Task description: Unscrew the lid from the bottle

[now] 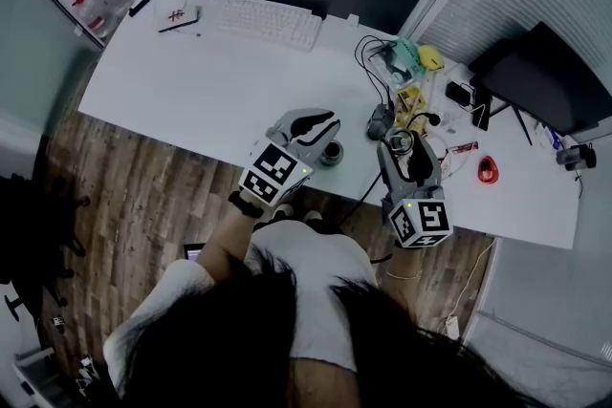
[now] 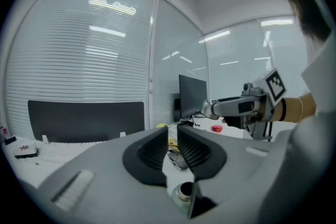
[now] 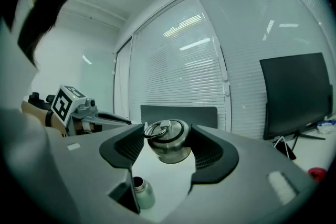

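If the lid [image 3: 168, 148] slips from the right tool [image 3: 168, 132] holding it, it falls near the bottle [image 3: 140, 191] at 7 o'clock; left tool [image 2: 172, 139] narrow, empty.

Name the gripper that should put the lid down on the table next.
Right, most likely. The right gripper clamps the lid, lifted clear of the open bottle standing on the table. The left gripper holds nothing, its jaws nearly together.
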`<state>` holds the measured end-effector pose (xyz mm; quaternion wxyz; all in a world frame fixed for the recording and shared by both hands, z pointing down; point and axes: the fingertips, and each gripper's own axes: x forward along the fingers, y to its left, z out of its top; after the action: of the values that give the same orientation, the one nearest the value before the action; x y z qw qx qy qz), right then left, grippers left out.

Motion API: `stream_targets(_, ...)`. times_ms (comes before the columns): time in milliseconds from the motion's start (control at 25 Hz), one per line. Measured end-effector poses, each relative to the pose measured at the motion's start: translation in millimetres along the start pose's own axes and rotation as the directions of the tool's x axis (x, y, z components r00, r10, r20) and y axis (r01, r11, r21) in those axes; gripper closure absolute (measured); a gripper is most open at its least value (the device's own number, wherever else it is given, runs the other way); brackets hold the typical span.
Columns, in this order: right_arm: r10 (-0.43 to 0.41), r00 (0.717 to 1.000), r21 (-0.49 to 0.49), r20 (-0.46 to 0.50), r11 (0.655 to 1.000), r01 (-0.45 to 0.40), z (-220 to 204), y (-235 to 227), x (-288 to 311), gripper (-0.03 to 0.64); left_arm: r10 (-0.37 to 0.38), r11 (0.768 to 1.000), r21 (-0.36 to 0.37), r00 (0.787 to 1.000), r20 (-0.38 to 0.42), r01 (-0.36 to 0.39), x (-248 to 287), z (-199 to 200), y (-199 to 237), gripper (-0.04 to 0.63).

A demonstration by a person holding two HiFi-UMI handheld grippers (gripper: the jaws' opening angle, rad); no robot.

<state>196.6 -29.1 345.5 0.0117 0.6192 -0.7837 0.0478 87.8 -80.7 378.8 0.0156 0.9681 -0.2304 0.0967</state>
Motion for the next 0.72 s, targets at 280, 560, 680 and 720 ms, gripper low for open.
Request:
stream_targets(280, -0.010, 1.000, -0.073, -0.024, 0.997, 0.008, -10, 8, -1, 0.345, 0.147, 0.988, -0.046, 0.987, 0.063, -0.144, -10, 2, 12, 0.535)
stream_targets(560, -0.005, 1.000, -0.045, -0.022, 0.999, 0.004, -17, 5, 1, 0.345, 0.200, 0.979, -0.061, 0.977, 0.073, -0.196, -12, -2, 16, 0.537)
stream_targets(680, -0.004, 1.000, -0.036, -0.021, 0.999, 0.003, -17, 3, 2, 0.345, 0.202, 0.978, -0.067, 0.977, 0.071, -0.197, -12, -4, 18, 0.537)
stream_targets(720, -0.004, 1.000, -0.033, -0.020, 0.999, 0.003, -17, 3, 2, 0.345, 0.204, 0.977, -0.070, 0.976, 0.071, -0.200, -12, -5, 20, 0.537)
